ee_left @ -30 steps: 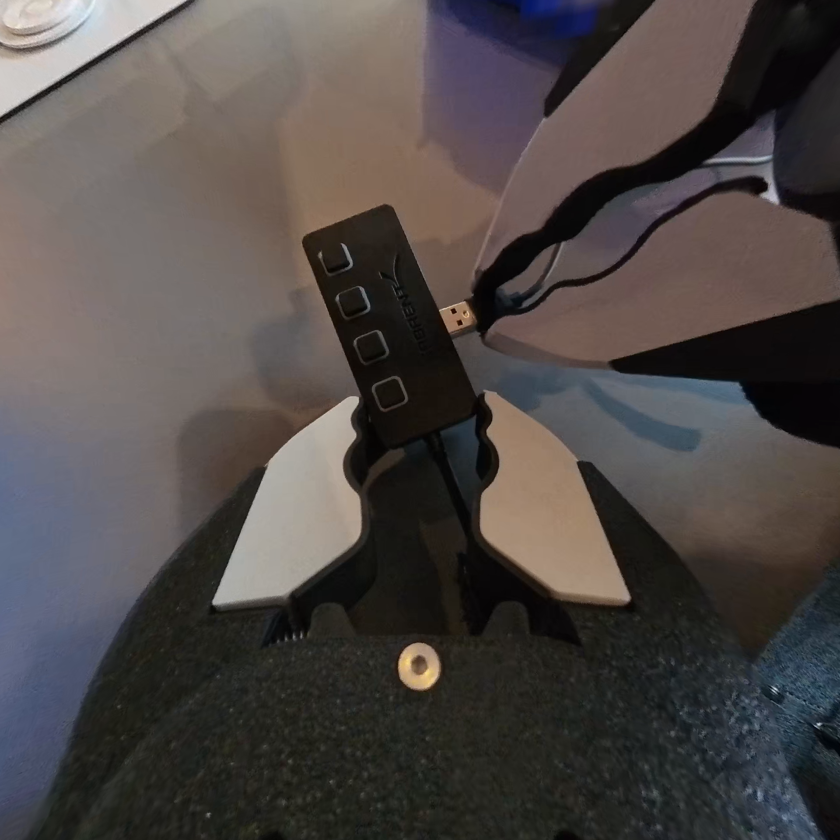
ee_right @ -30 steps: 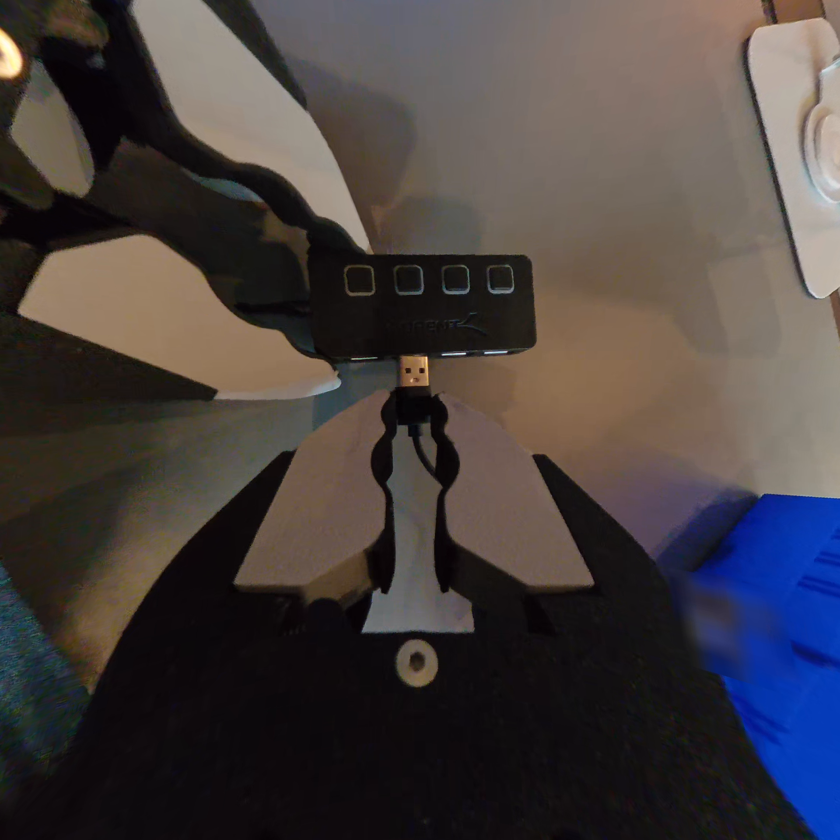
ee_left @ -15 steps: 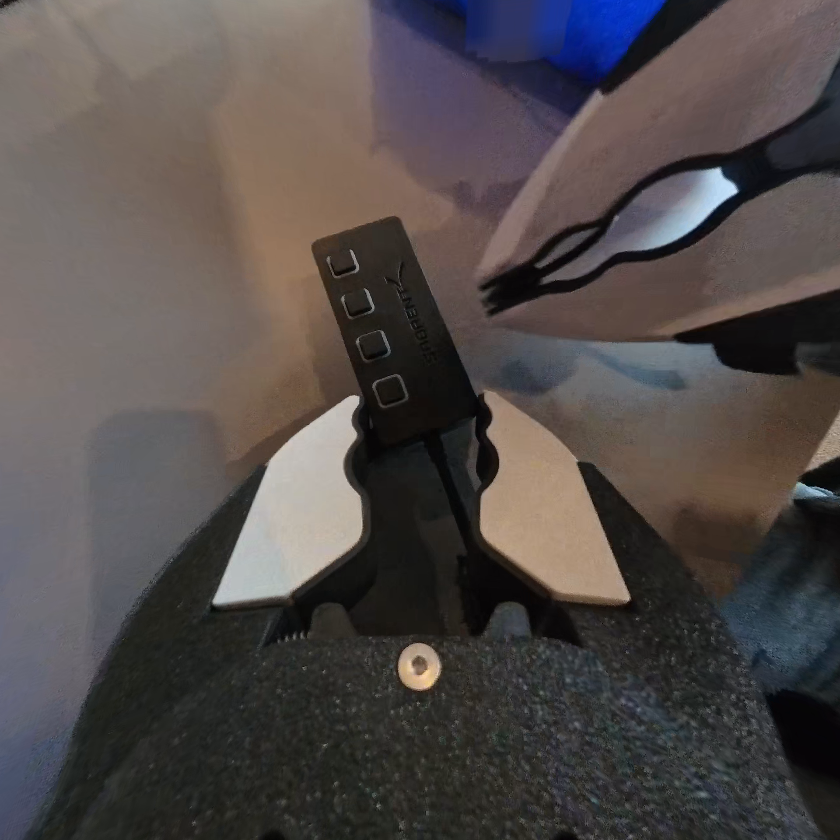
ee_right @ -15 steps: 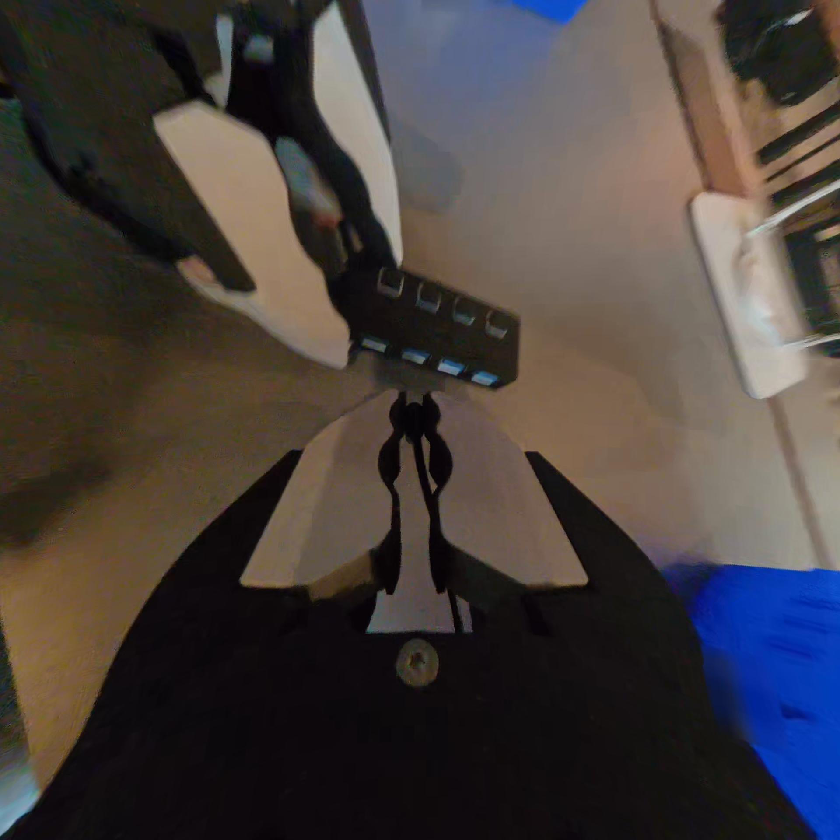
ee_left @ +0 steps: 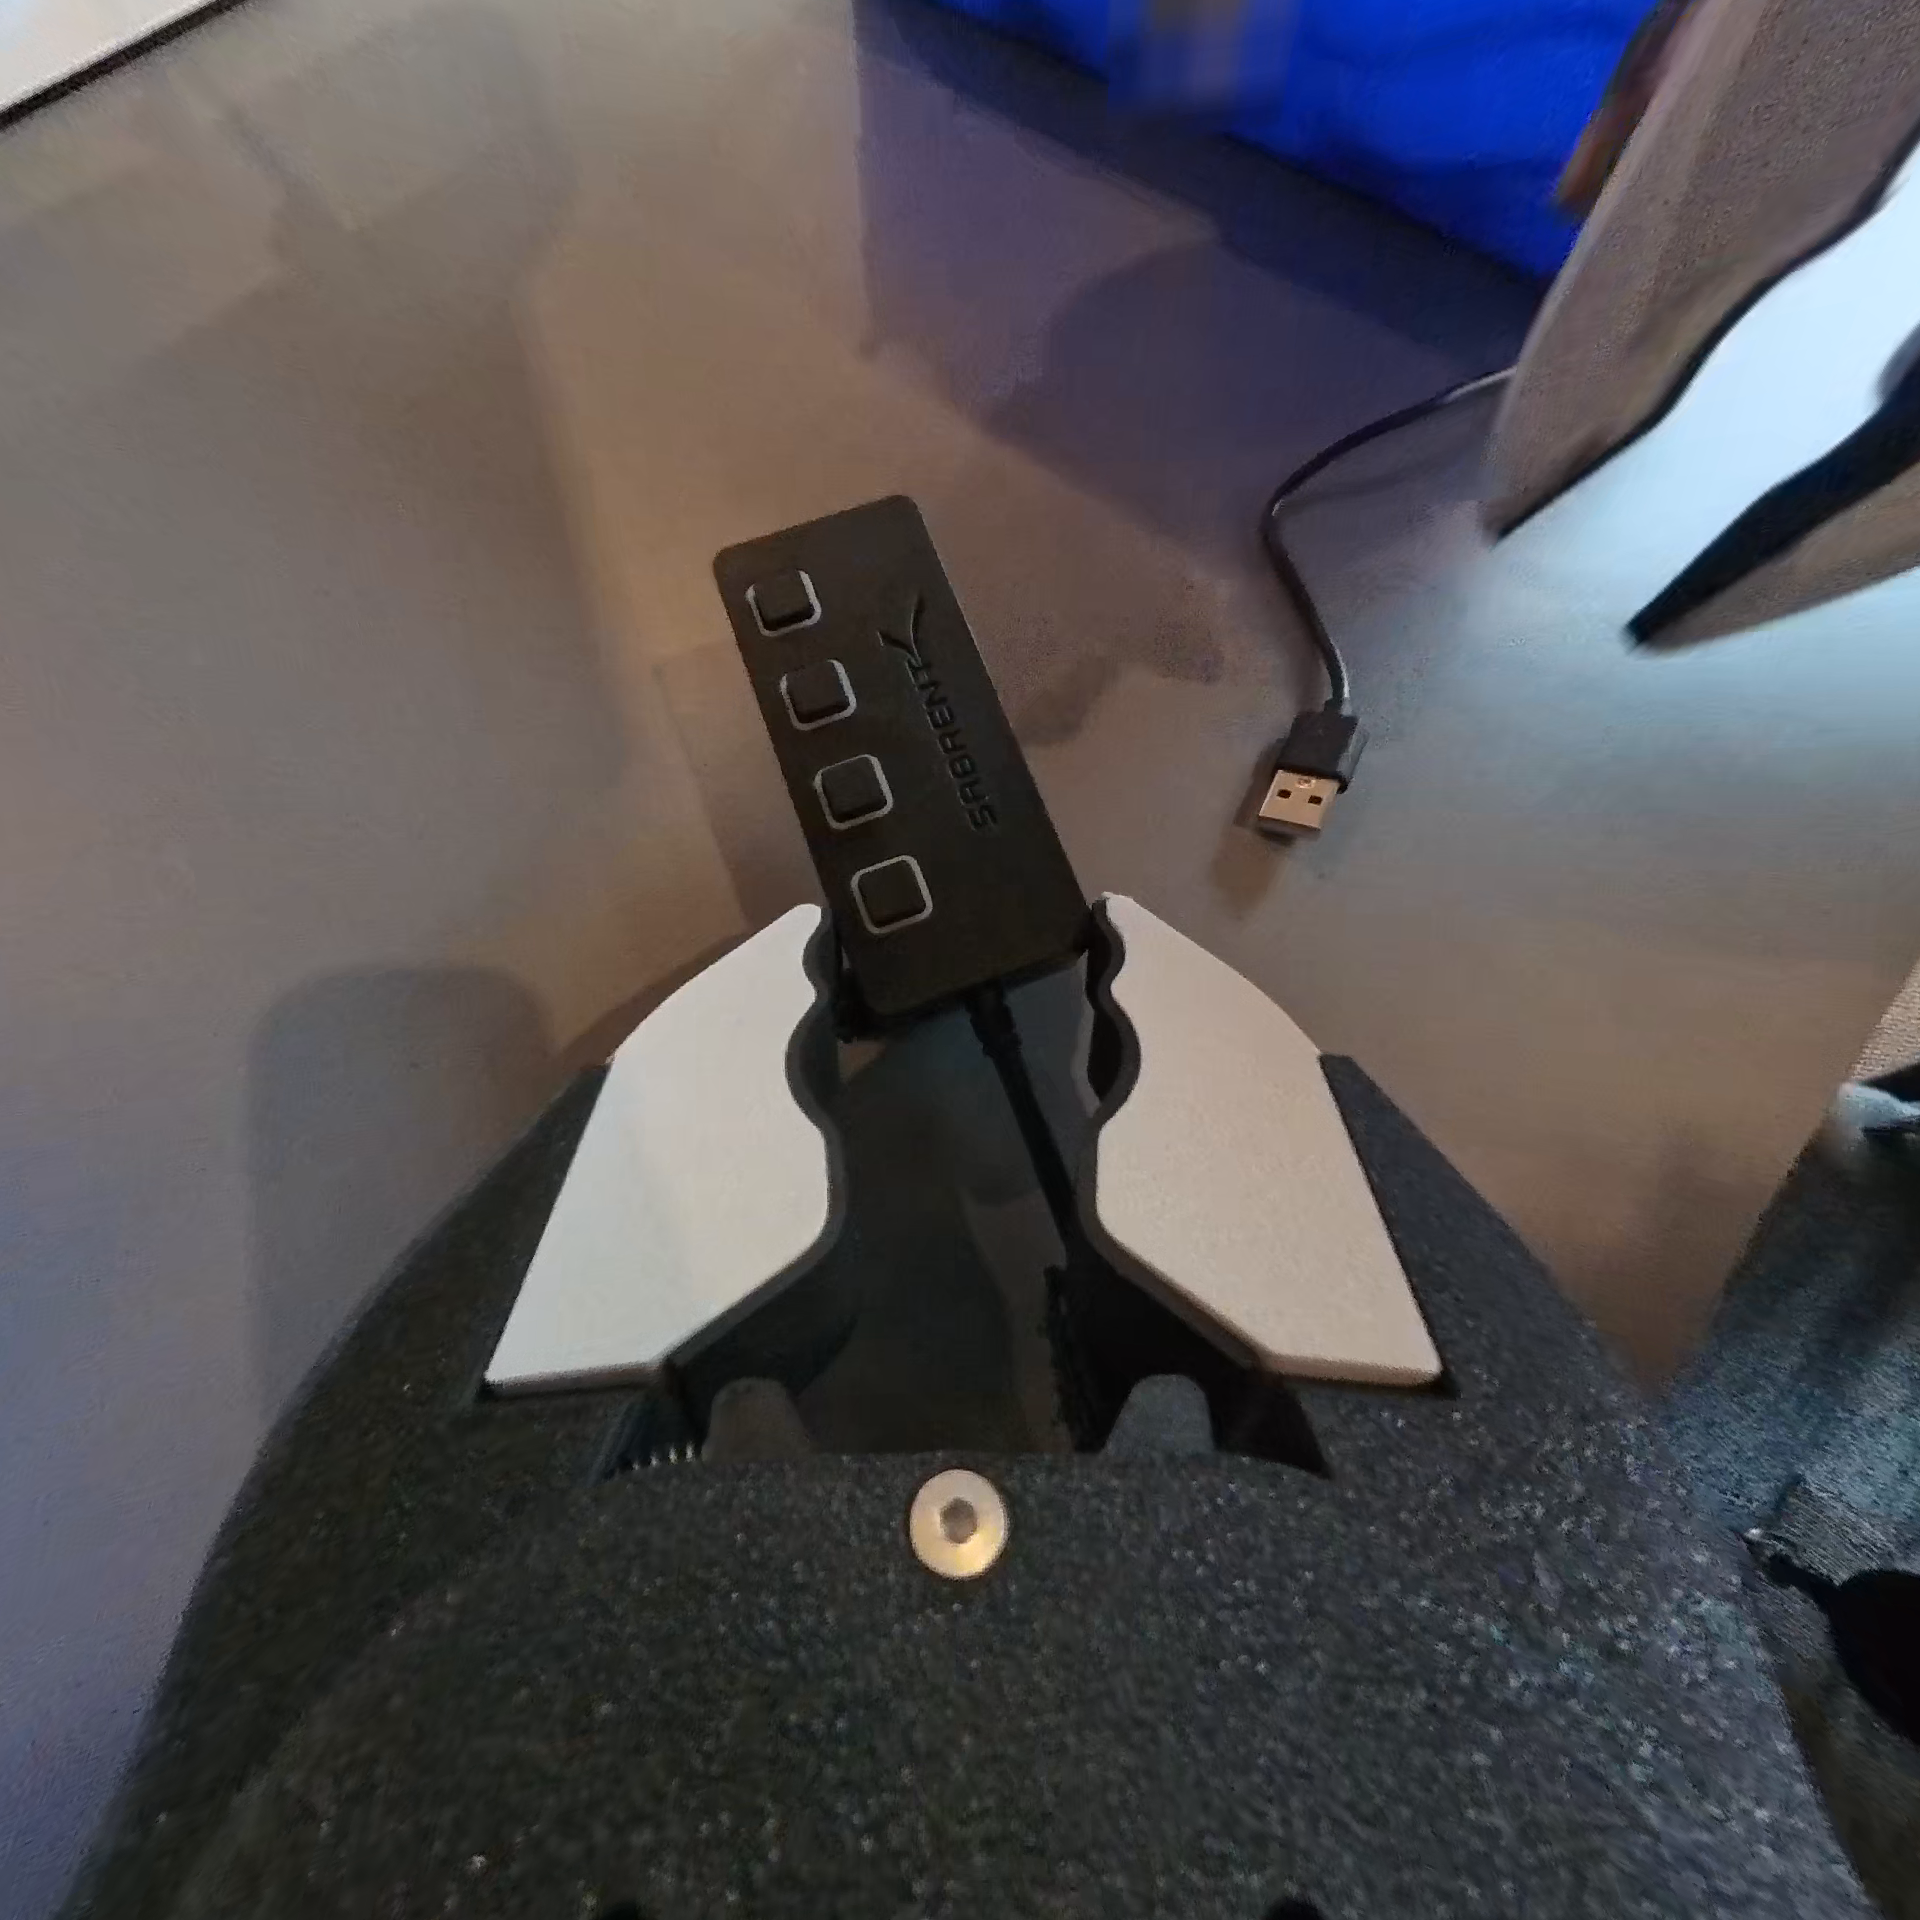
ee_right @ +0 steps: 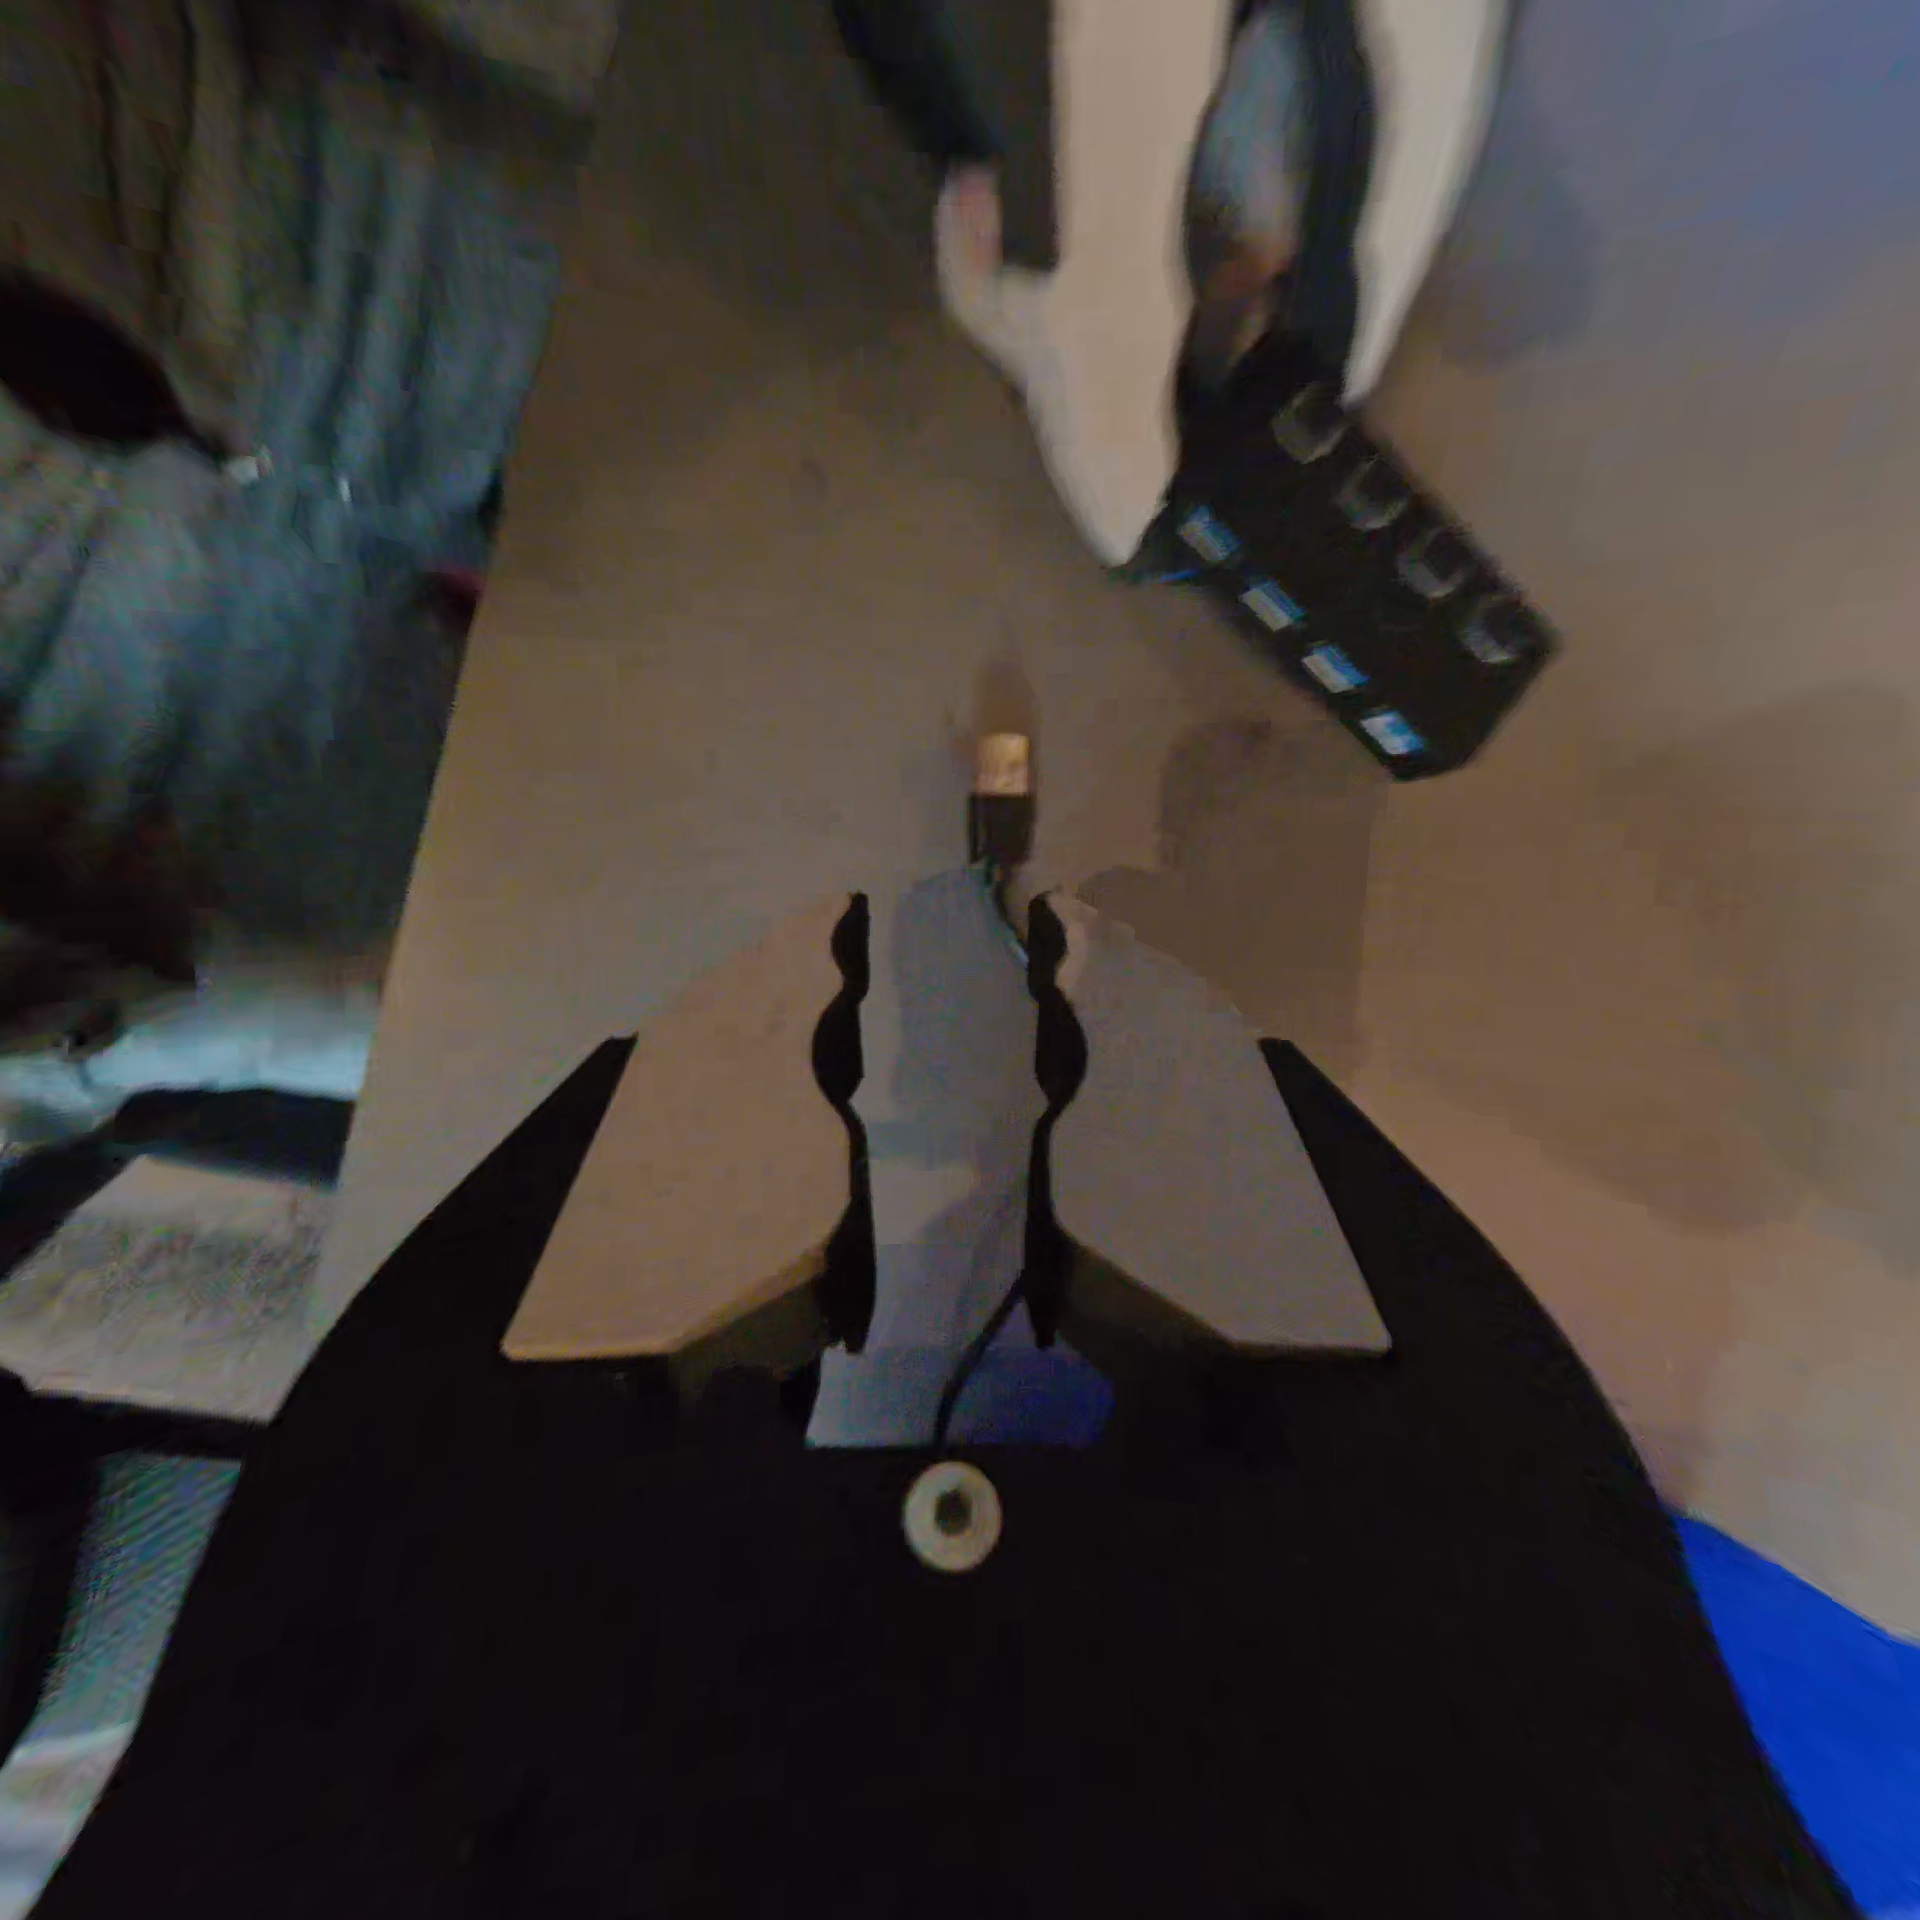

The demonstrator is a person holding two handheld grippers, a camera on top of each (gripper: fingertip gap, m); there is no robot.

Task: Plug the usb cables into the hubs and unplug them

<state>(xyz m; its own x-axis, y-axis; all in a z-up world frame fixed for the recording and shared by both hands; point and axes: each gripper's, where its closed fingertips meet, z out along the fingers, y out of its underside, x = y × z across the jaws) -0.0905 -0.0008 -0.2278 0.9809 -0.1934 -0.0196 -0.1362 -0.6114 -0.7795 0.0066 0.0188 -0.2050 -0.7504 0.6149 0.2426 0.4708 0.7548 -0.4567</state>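
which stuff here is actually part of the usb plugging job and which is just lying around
Part of the job:
- black hub, clamped in the left gripper
- usb cable, lying unplugged on the table
- right gripper, open just behind the plug

Just lying about:
- blue thing at the table's far edge
- white flat thing at the far left corner

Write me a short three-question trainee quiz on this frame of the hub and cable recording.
1. True or false: the USB plug sits inside the hub.
2. Which gripper holds the hub: A left, B right?
3. Fill in: the plug lies on the ____.

Key:
1. False: it lies beside the hub, apart from it.
2. A: the left gripper clamps the hub's near end; the right gripper is open.
3. Table.
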